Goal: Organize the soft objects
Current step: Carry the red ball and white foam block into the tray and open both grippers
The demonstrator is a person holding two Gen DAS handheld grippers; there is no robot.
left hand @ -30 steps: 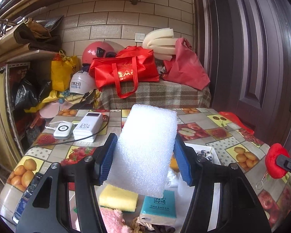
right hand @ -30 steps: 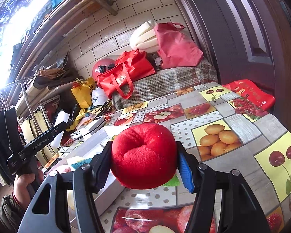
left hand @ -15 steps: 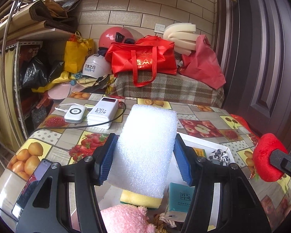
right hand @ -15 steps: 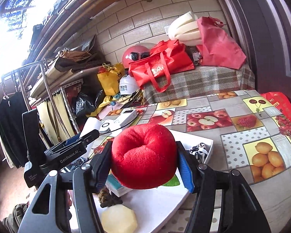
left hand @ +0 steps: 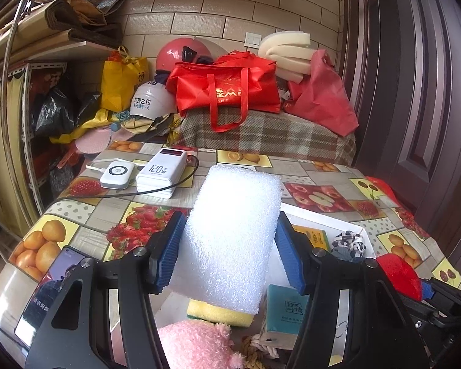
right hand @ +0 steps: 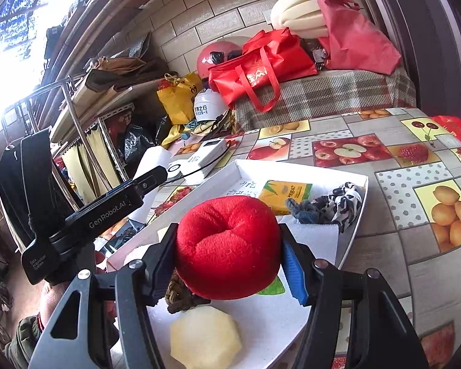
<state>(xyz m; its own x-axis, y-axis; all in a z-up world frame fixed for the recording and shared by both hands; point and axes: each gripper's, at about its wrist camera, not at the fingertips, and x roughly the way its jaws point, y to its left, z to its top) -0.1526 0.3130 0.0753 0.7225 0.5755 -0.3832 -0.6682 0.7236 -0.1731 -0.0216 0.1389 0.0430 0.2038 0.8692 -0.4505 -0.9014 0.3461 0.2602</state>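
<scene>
A: Foam block [left hand: 230,240], white and coarse-pored, stood clamped upright between the blue pads of the left gripper [left hand: 229,250], above the near end of a white tray [right hand: 358,203].

B: And the other hand?

A: The right gripper [right hand: 229,253] had its jaws pressed on a red plush apple [right hand: 227,246], dimple facing the camera, also held over the tray.

B: What did each camera catch alone?

A: Only the left view showed a yellow sponge [left hand: 219,312] under the foam, a pink plush toy [left hand: 196,346] nearest the lens, a teal tissue pack [left hand: 287,309], and a phone [left hand: 50,292] at the table's left edge. Only the right view showed a pale round sponge [right hand: 206,336] closest in the tray, then a knotted rope piece [right hand: 181,295]. Both showed the yellow packet [right hand: 284,195] and a black-and-white scrunchie [right hand: 342,201] at the tray's far end.

B: Any change from half a second before?

A: The right gripper had come lower and nearer the tray; the left view had dropped slightly, with both grips unchanged.

B: Further back?

A: Two white power banks [left hand: 161,173] lay on the fruit-print tablecloth [left hand: 319,190]; beyond, a red bag [left hand: 227,89] on a plaid bench.
</scene>
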